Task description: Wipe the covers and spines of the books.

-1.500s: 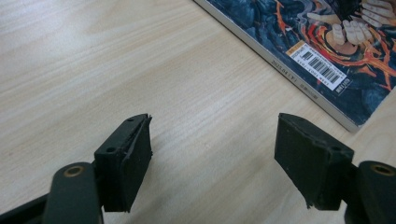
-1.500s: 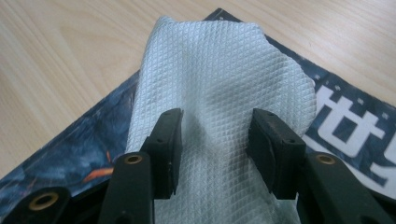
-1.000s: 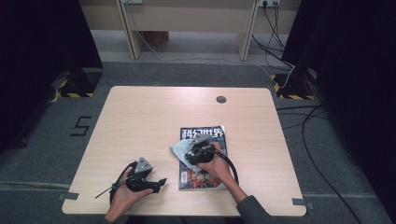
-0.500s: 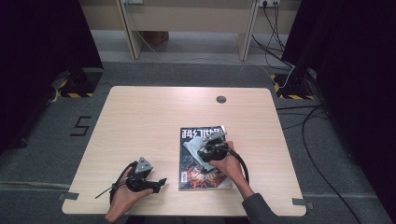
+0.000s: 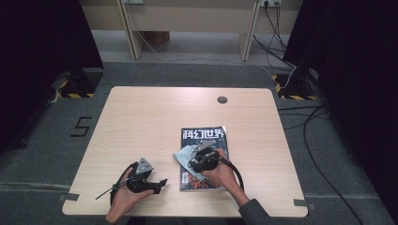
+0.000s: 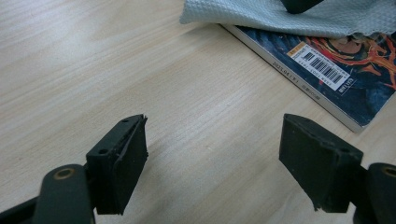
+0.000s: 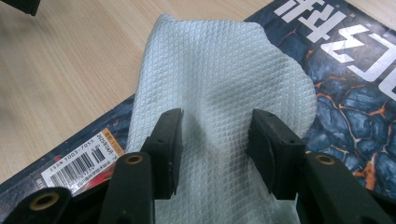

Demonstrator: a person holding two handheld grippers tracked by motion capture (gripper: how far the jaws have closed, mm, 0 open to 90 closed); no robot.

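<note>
Near the table's [image 5: 141,117] front edge, the right gripper [image 7: 215,140] presses a grey cloth [image 7: 210,79] onto the magazine [image 7: 355,88] — jaws part-spread, likely to wipe its cover; the left gripper [image 6: 215,163] rests beside it, jaws apart, holding nothing.

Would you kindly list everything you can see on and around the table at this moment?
table: one, light wood, centre of the high view, with a small dark round cap near its far edge
magazine: one, dark cover with orange art and white title, lying flat on the table's right half
cloth: one, pale grey-blue, waffle textured, draped over the magazine's left edge and onto the table
cables: several, black and white, on the grey floor beyond and right of the table
left hand-held gripper: one, black, jaws open over bare wood, near the table's front edge
right hand-held gripper: one, black, jaws apart and pressed down on the cloth over the magazine
</note>
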